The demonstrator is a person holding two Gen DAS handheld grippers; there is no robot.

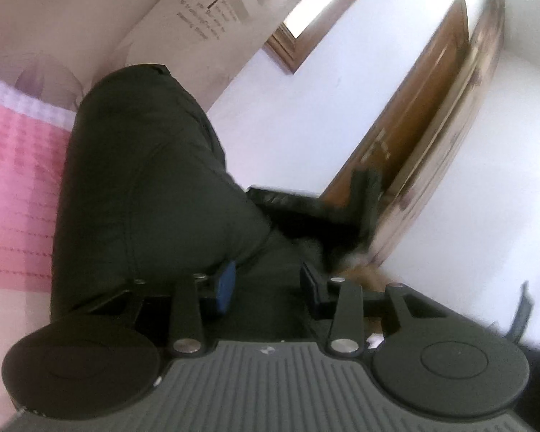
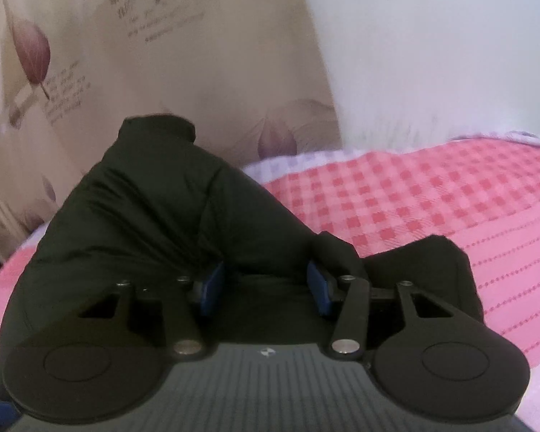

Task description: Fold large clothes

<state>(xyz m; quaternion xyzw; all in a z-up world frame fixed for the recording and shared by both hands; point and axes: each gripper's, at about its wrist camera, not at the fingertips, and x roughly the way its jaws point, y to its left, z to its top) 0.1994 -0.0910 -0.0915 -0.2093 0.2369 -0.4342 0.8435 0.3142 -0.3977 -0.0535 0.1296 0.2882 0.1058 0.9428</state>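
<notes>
A dark green padded garment (image 1: 144, 180) lies bunched on a pink checked bedspread (image 1: 14, 180). My left gripper (image 1: 268, 284) is closed on a thick fold of it, and the cloth fills the gap between the blue pads (image 1: 226, 284). In the right wrist view the same garment (image 2: 154, 198) rises in a creased heap. My right gripper (image 2: 266, 284) is shut on its near edge, and a loose flap (image 2: 432, 270) lies to the right. A blurred black shape (image 1: 365, 198) shows at the garment's far end; what it is cannot be told.
The bedspread (image 2: 414, 198) spreads out to the right. A cream curtain with purple leaf prints (image 2: 90, 54) hangs behind the bed. A wooden door (image 1: 421, 108) and a white wall (image 1: 288, 108) stand beyond the garment.
</notes>
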